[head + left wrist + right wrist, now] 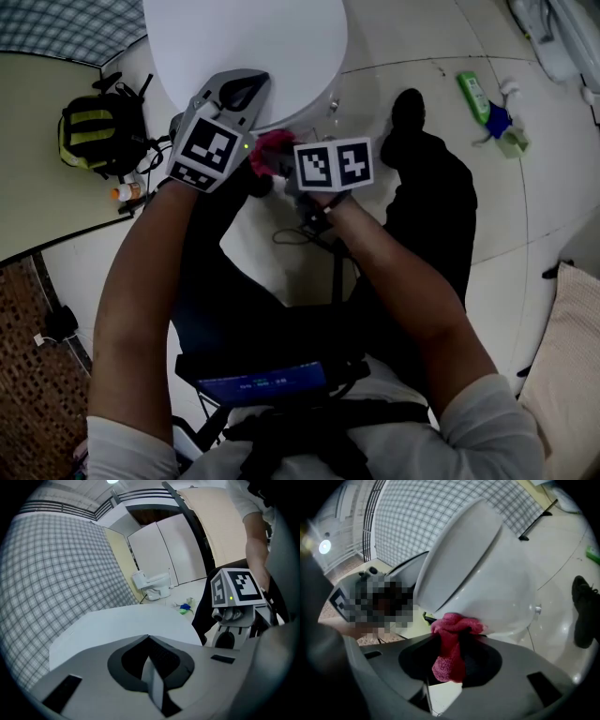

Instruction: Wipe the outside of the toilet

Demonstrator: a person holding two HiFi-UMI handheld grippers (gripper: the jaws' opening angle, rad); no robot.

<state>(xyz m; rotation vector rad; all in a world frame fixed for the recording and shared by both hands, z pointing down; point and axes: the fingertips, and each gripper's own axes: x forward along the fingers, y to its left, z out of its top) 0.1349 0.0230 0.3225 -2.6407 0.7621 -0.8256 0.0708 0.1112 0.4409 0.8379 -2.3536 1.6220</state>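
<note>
Jaws of the right gripper (pixel 452 637) pinch a pink cloth (pixel 449 660) against the toilet (pixel 487 573).

Head view's pretty dim, with the white toilet lid (pixel 253 47) the brightest patch. Both gripper views warp hard into black corners, and a lamp (pixel 324 546) glares in the right one.

Pink cloth (pixel 271 151) (bunched) at toilet (pixel 253 47)

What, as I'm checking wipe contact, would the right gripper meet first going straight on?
The white toilet bowl, almost at once; the pink cloth clamped in the right gripper seems to touch it.
</note>
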